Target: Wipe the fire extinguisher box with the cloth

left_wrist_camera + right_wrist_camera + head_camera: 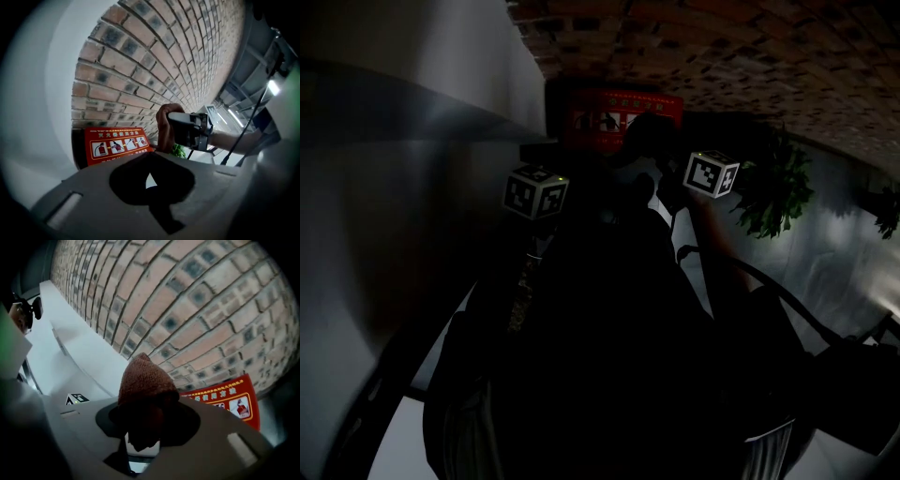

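The red fire extinguisher box point(623, 117) stands against the brick wall, with its instruction label toward me point(117, 145) point(225, 399). My right gripper point(143, 427) is shut on a brown knitted cloth point(146, 385) that sticks up between its jaws, short of the box's top edge. Seen in the left gripper view, the right gripper point(174, 129) holds the cloth point(162, 129) beside the box's right end. My left gripper point(149, 178) is a little below and left of the box; its dark jaws stand together with nothing in them. The head view is very dark.
A brick wall point(187, 301) rises behind the box. A white ledge point(79, 343) runs along it to the left. A green plant point(773, 192) stands to the right of the box. Cables point(787, 300) trail from the right gripper.
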